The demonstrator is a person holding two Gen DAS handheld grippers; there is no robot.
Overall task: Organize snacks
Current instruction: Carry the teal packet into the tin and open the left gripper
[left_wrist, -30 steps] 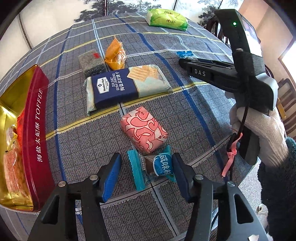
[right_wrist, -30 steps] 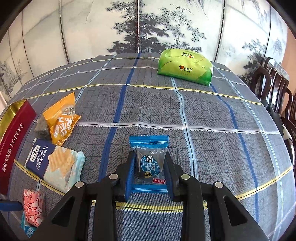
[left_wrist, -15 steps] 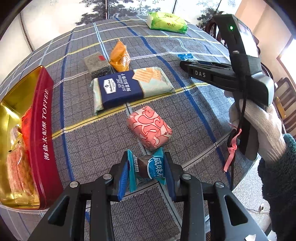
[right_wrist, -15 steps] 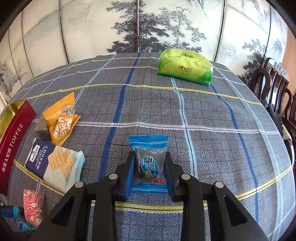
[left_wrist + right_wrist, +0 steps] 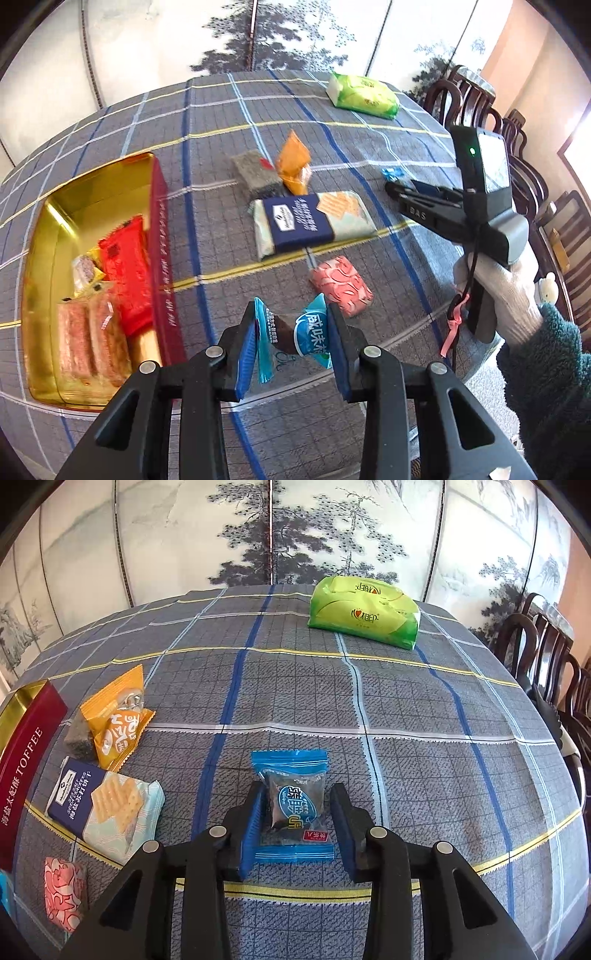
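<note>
Progress: partly done. Tin (image 5: 157,236) at counter (image 5: 207,177) left edge, lid off, already holding a red packet (image 5: 127,266), two pink wafer packs (image 5: 88,332) and a small yellow-edged sweet; room left at the far end.

Left hand-held gripper (image 5: 291,339): pinching a blue-wrapped sweet (image 5: 295,332) across its width, wrapper crumpled between the pads, sweet lifted clear of the cloth, tin just to its left. Judged step in hand: carry to tin and drop.

Right hand-held gripper (image 5: 295,823): jaws have just been opening, now spread slightly. Second blue sweet (image 5: 291,805) lying flat on the counter between the pads, with a narrow gap showing on both sides; not gripped. Same tool seen in the left view, held by a gloved hand (image 5: 506,284). Whether a release or a re-grip is meant cannot be told.

Left to stow, all loose on the counter:
- cracker pack (image 5: 310,225), mid-counter
- pink pack (image 5: 341,286), just nearer than the crackers
- orange packet (image 5: 293,166), leaning on a grey block (image 5: 255,173)
- second blue sweet, at the right gripper
- green pack (image 5: 364,613), far side, well apart from the rest; possibly tissues and no snack, label not legible enough to say

Judgement: roughly a third in, one in transit, five or six pieces outstanding. Cracker pack likely the tight fit for the remaining tin space.
</note>
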